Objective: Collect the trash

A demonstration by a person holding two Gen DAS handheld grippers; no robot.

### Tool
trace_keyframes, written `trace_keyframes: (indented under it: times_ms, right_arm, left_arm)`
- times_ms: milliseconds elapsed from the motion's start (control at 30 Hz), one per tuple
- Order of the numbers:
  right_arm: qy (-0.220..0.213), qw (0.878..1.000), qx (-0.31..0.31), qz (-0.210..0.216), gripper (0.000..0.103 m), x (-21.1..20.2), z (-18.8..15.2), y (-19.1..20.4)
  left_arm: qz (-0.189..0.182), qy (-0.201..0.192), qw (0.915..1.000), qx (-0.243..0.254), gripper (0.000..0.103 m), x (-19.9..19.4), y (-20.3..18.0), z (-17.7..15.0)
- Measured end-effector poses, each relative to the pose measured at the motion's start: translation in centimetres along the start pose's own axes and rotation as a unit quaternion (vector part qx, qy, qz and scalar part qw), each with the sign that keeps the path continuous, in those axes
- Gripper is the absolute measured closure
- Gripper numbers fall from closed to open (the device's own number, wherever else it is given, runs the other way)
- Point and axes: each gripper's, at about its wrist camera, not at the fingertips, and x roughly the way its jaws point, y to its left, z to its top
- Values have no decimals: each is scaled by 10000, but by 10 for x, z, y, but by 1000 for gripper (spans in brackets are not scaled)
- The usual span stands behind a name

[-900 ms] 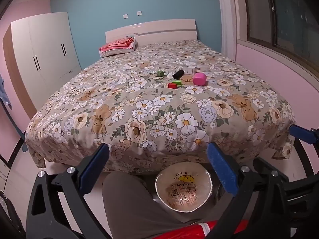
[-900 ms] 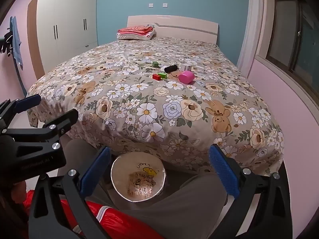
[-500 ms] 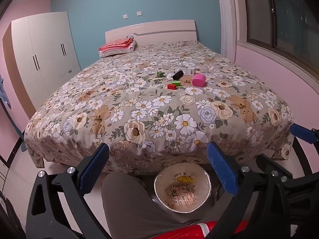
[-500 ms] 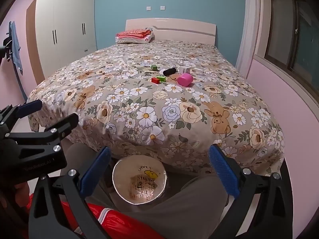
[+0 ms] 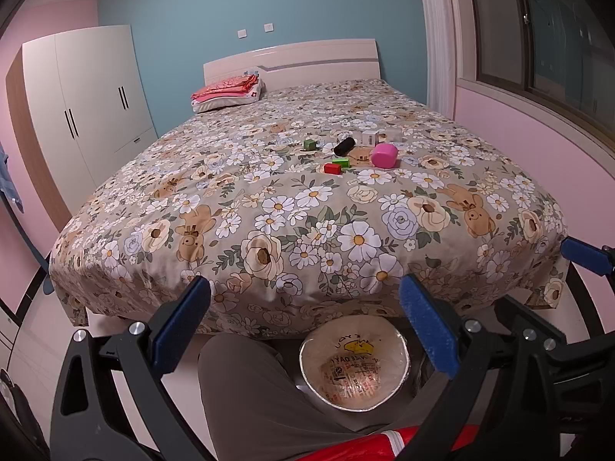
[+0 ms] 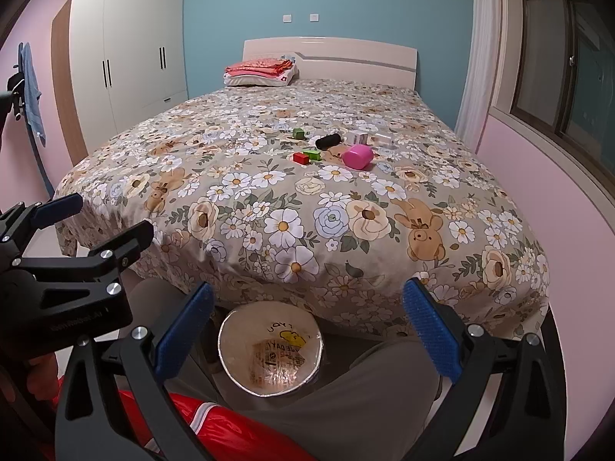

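Small items lie together on the floral bedspread (image 5: 307,207): a pink cup on its side (image 5: 383,155) (image 6: 357,156), a black cylinder (image 5: 344,146) (image 6: 328,141), a red block (image 5: 332,168) (image 6: 301,158), two green blocks (image 5: 309,144) (image 5: 341,162), and white boxes (image 5: 369,138) (image 6: 359,138). A lined bin with printed packaging inside (image 5: 354,361) (image 6: 271,351) stands on the floor at the bed's foot, between my knees. My left gripper (image 5: 305,330) and right gripper (image 6: 305,330) are open and empty, low over the bin, far from the items.
A folded red blanket on a pillow (image 5: 226,92) lies by the headboard. A white wardrobe (image 5: 80,107) stands at the left, a window (image 5: 538,38) at the right. The person's grey trouser legs (image 5: 250,392) and red jacket (image 6: 134,422) fill the foreground.
Both views have drifted slightly, with the bed sitting a little lower and nearer. Both grippers stay open and nothing on the bed has moved.
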Motion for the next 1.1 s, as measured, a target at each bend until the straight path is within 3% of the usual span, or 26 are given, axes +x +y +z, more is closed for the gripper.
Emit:
trace_keyframes:
  times_ms: [1100]
  right_arm:
    - [-7, 10000, 17, 8, 3, 0, -1, 1]
  left_arm:
    - [9, 11, 10000, 19, 7, 1, -2, 2]
